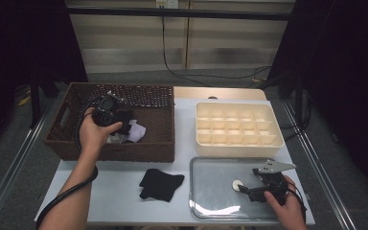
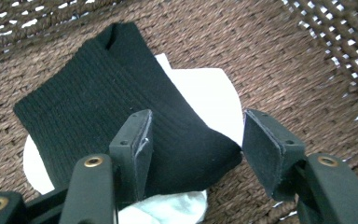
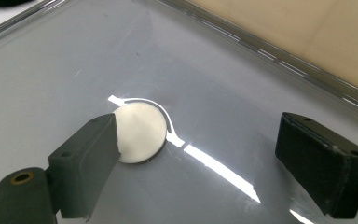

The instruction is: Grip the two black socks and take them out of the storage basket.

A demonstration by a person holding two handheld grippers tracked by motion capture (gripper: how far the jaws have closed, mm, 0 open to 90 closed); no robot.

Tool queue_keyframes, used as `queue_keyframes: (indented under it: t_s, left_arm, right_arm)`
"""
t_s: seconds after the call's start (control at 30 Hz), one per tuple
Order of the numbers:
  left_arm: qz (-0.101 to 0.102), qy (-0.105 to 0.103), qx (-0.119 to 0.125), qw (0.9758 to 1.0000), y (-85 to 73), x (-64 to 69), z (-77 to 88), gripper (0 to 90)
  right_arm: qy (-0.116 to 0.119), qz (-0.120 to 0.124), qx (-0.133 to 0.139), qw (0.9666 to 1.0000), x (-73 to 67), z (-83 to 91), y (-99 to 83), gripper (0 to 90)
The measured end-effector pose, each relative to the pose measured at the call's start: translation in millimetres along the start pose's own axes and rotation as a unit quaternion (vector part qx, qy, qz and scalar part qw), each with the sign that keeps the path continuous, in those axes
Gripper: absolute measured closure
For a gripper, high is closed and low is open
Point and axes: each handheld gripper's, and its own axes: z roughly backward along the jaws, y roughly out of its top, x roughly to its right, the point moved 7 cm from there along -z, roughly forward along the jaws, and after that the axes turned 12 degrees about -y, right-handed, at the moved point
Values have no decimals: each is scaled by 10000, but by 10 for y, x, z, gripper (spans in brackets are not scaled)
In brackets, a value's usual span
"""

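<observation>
In the left gripper view, a black ribbed sock (image 2: 98,112) lies on white cloth (image 2: 205,93) on the floor of the brown woven basket (image 2: 279,60). My left gripper (image 2: 196,135) is open and straddles the sock's near corner, which reaches the right pad. In the high view my left gripper (image 1: 108,112) reaches down into the basket (image 1: 148,148). My right gripper (image 3: 200,135) stands open low over the metal tray (image 3: 242,60). A small white disc (image 3: 140,130) lies flat on the tray beside its left jaw. The high view shows the disc (image 1: 237,183) and right gripper (image 1: 248,189).
Another black sock (image 1: 160,184) lies flat on the white table (image 1: 120,191) in front of the basket. A cream box with several compartments (image 1: 239,123) stands behind the metal tray (image 1: 215,201). Dark floor and rails surround the table.
</observation>
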Motion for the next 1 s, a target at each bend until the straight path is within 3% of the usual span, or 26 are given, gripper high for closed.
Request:
queue_keyframes:
  t_s: [0.27,0.43,0.5,0.53,0.57,0.67,0.73,0.83,0.87,0.9,1.0]
  left_arm:
    - [-58,115,-192,9997,-40,-33,-31,488]
    - [0,147,-380,9992,-96,-63,-42,674]
    - [85,72,-396,9992,-119,-64,-52,778]
    - [-9,60,-458,9989,-127,-80,-41,822]
    - [84,55,-396,9992,-129,-77,-40,850]
    - [188,23,-344,9992,-119,-78,-12,870]
    - [78,29,-375,9993,-94,-83,29,873]
    - [207,-67,-292,9993,-43,-27,95,875]
    - [165,32,-274,9995,-21,-31,128,875]
    - [75,13,-293,9995,-2,-29,163,876]
    - [148,-113,-216,9996,55,48,240,877]
  right_arm:
    - [2,1,1,10000,1,0,0,127]
    - [2,2,2,10000,1,0,0,127]
    - [1,3,2,10000,1,0,0,127]
    - [1,1,1,10000,1,0,0,127]
    - [1,3,2,10000,2,0,0,127]
    - [3,1,2,10000,2,-1,1,127]
    - [3,-2,1,10000,2,-1,1,127]
    - [1,-11,-4,10000,2,0,0,127]
    - [0,-10,-2,10000,2,0,0,127]
    - [1,-6,0,10000,2,0,0,127]
    - [2,-1,2,10000,1,0,0,127]
